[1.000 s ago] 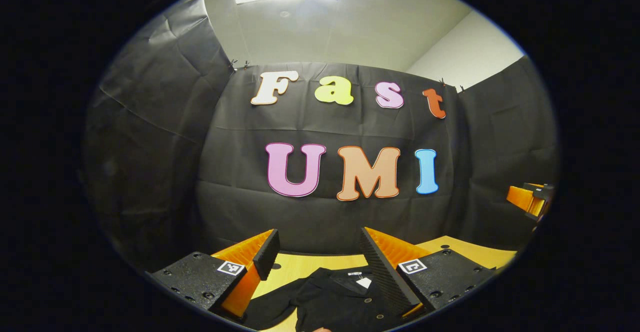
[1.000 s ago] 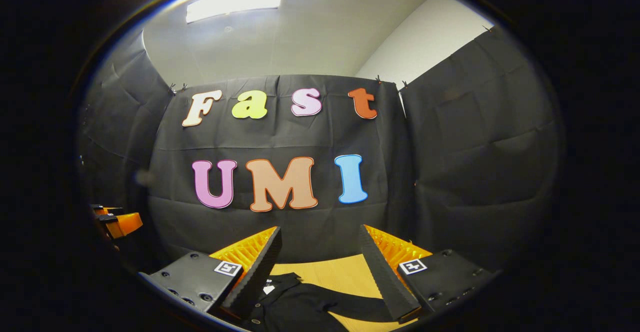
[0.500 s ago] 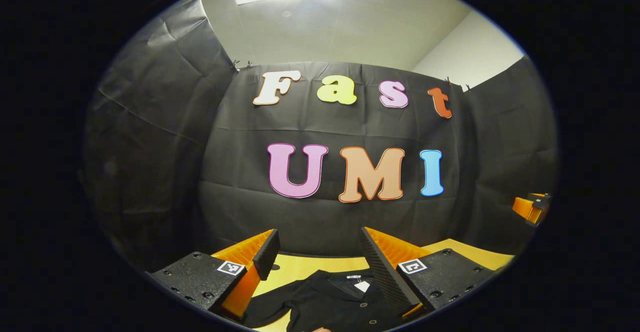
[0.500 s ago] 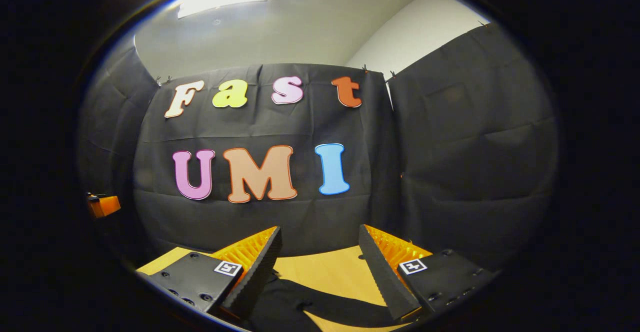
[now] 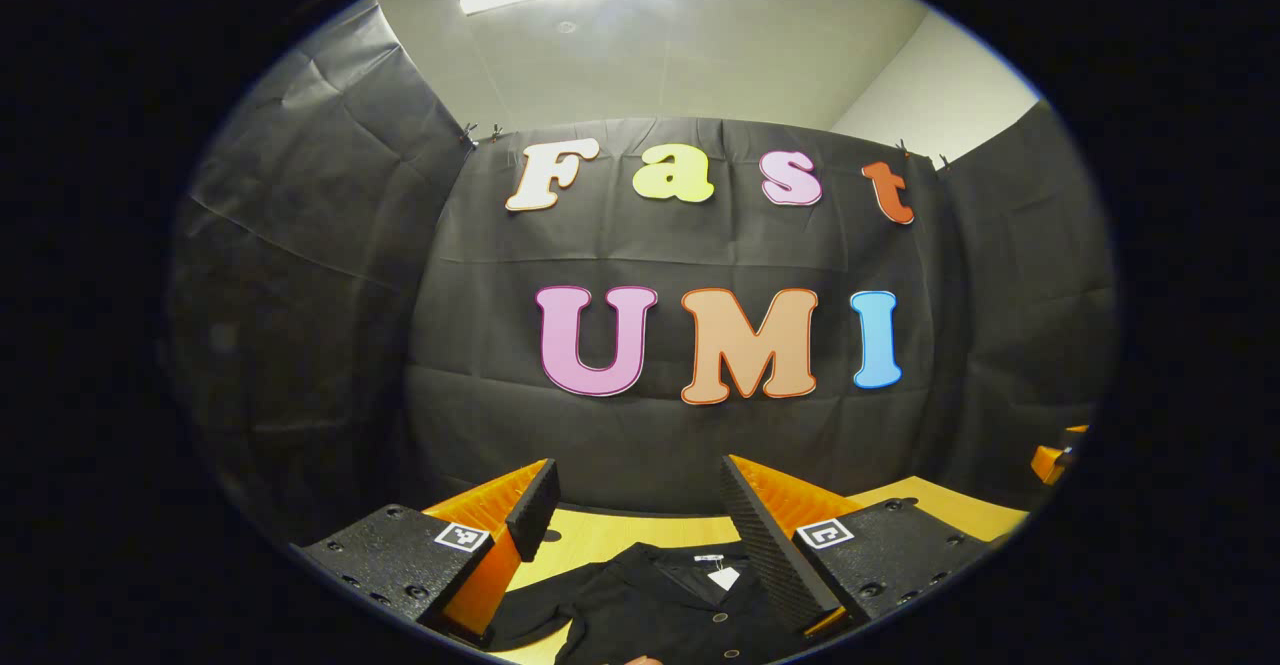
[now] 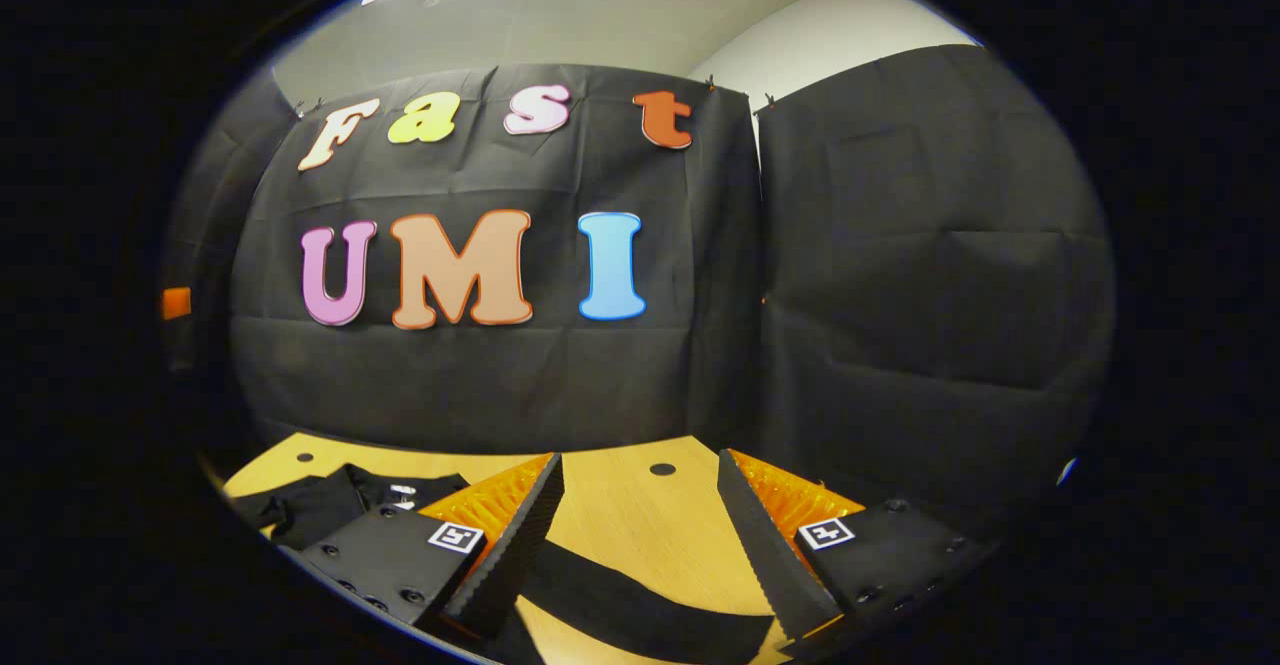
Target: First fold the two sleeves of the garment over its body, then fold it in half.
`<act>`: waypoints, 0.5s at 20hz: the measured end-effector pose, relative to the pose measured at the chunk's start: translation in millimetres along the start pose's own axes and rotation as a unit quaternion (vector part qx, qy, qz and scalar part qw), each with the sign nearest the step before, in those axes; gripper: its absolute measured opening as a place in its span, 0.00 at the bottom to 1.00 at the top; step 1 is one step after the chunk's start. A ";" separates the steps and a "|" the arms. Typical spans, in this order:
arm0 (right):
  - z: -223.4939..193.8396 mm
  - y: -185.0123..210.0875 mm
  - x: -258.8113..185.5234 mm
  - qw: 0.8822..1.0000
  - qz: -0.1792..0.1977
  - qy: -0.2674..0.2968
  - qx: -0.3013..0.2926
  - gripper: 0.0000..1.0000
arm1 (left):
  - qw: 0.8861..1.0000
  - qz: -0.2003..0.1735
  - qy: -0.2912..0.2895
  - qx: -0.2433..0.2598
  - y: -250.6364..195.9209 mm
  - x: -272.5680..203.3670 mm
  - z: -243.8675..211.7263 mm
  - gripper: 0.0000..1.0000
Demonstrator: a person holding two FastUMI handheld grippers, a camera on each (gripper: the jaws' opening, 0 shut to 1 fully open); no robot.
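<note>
The bench is pale wood with a small dark hole near its far edge, and the garment lies flat on it. It is a black shirt with a collar, a white tag inside the neck and a row of small buttons down the front. In the left gripper view its collar and upper chest sit between the fingers of the left claw, which hangs above it, spread wide and holding nothing. In the right gripper view one long sleeve stretches out across the bare wood and passes between the fingers of the right claw, likewise spread and empty; the collar lies off to the left there.

Neither sleeve looks folded over the body yet, so the task seems to be at its start. The likely trouble: black cloth on black gives little contrast, so a claw may close short of the cuff or catch two layers at once. A pinch taken mid-sleeve would probably drag the body askew. The thin fabric may also slip out when lifted.
</note>
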State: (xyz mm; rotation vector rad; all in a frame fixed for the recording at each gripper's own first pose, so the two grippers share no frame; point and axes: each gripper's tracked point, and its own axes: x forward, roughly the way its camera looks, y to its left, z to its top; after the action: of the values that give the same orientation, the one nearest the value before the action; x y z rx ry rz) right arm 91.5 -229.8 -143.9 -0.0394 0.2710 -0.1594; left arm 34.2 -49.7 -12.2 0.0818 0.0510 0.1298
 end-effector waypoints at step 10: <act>-127.5 -40.6 34.8 0.968 0.086 0.197 -0.134 0.99 | 0.999 0.023 0.021 0.025 -19.3 5.1 -11.3 0.97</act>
State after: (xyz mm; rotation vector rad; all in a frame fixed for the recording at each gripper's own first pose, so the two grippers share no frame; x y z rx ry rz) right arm 84.0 -277.7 -273.4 -0.2530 0.6892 0.0448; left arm 41.1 -67.3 -25.3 0.1306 0.0953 0.1761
